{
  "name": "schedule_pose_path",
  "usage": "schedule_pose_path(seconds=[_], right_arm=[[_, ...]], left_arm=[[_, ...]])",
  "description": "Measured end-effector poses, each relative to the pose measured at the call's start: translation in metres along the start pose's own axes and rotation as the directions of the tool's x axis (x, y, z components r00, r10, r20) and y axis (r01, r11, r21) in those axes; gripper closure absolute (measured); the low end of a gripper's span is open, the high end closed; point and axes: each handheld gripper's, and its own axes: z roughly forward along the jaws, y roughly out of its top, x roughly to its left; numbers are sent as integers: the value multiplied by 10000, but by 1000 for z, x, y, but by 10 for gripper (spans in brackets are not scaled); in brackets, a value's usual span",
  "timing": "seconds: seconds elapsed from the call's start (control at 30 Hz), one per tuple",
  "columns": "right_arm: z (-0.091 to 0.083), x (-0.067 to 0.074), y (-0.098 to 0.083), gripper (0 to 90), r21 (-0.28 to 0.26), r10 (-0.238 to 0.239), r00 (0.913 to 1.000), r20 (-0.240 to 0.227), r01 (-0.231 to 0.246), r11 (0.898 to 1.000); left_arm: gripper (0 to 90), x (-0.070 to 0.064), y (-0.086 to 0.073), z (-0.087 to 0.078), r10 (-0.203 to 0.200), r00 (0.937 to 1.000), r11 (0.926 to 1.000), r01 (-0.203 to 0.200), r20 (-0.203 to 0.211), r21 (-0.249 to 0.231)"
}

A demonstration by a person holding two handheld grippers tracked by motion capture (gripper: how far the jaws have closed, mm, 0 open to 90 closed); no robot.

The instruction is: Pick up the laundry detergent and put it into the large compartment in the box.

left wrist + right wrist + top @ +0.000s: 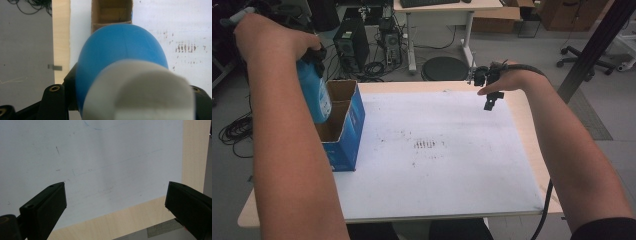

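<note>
While the left gripper (309,55) hung above the near-left part of the table (522,120), its jaws were clamped on a blue bottle (314,92), white cap toward the gripper's camera and body pointing down. That bottle hovered just over the open top of a blue cardboard box (349,125), its lower end at the box's mouth; the brown inside of the box looked empty as far as I could see. Over at the far right edge, the right gripper (490,92) stood with jaws wide apart, holding nothing above the white sheet (437,150)

Open white mat (447,150) right of the blue box (347,135) at the table's left edge
</note>
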Motion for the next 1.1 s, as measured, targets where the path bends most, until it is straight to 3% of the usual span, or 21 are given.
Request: schedule_pose_path(seconds=[0.37,1.1], right_arm=[[3,0,4,33,66,-5,10000,-39,5,10000],[12,0,12,33,192,-124,9999,-75,125,9997]], left_arm=[[380,11,0,24,-180,9998,9993,178,74,332],[380,18,1,64,-349,9987,9969,323,364,713]])
